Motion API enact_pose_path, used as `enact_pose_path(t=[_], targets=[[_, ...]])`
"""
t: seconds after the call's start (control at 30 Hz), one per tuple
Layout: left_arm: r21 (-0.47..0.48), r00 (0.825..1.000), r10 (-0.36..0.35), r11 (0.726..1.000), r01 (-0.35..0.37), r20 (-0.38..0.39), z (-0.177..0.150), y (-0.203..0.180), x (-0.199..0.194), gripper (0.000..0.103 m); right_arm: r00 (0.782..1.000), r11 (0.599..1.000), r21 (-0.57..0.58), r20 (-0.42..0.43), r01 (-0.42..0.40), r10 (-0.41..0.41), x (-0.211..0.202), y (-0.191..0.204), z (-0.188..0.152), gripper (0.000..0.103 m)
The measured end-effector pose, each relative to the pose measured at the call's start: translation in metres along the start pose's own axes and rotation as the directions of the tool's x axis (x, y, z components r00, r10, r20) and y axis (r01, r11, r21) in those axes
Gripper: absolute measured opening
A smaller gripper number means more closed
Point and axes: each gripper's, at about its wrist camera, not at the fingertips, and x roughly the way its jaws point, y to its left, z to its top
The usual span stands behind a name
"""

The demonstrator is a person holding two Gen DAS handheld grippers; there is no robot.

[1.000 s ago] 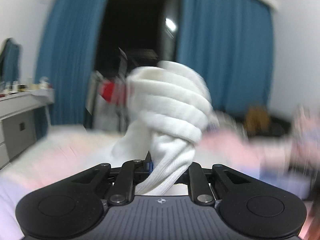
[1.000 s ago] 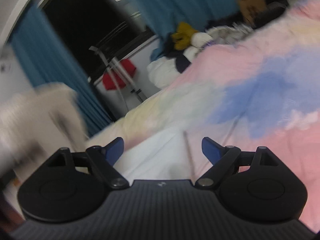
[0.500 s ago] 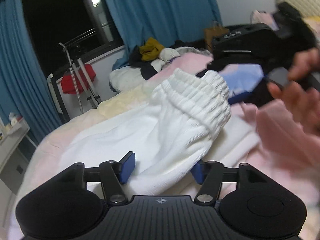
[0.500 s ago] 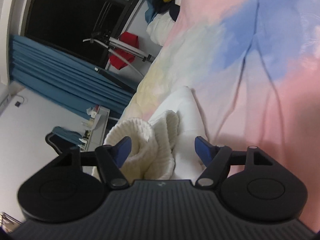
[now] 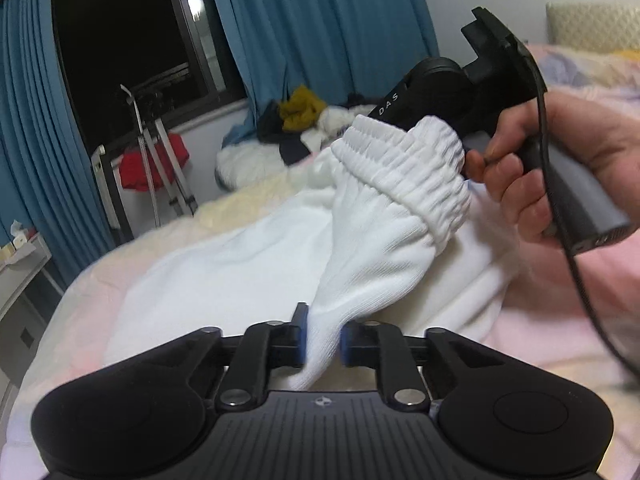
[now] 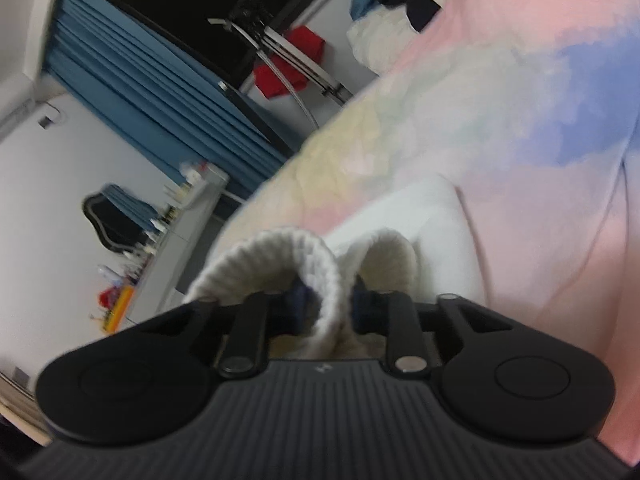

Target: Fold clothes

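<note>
A white garment with a ribbed elastic band lies partly on the pastel bedspread. My left gripper is closing, its blue pads pinching a fold of the white cloth below the band. In the left wrist view a hand holds the right gripper's black body just behind the lifted band, which hides its fingers. In the right wrist view my right gripper is closing with the rolled ribbed band squeezed between its pads.
A heap of clothes sits at the bed's far end. A metal rack with a red cloth stands by the dark window and blue curtains. A grey dresser is at the left.
The left jaws stood open around the cloth half a second ago and now pinch it. The right gripper swung over to the ribbed band and closed on it.
</note>
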Motion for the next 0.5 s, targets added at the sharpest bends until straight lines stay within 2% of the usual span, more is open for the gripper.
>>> enact_pose_path(t=[0.07,0.2,0.27,0.37,0.5], targets=[[-0.027,0.999,-0.037,0.999,0.038,0.034,0.007,0.000,-0.003,0.014,0.999,1.000,-0.022,0.047,-0.012,0.013,-0.011,0.007,0.006,0.021],[-0.055,0.994,-0.108,0.992,0.110,0.036,0.013,-0.006,0.005,0.014,0.990,0.998,-0.067,0.141,0.016,-0.006,-0.025,0.011,0.018,0.021],[-0.056,0.992,-0.126,0.990,0.126,0.006,0.011,-0.013,0.013,0.014,0.986,0.994,-0.078,0.151,0.078,-0.065,-0.023,0.002,0.020,0.021],[-0.086,0.989,-0.141,0.987,0.136,-0.047,0.002,-0.015,0.023,0.015,0.983,0.987,-0.042,0.103,0.154,-0.149,-0.012,-0.021,0.013,0.021],[-0.114,0.986,-0.157,0.982,0.150,-0.050,0.001,-0.009,0.020,0.019,0.983,0.986,-0.018,0.084,0.164,-0.162,-0.013,-0.027,0.006,0.024]])
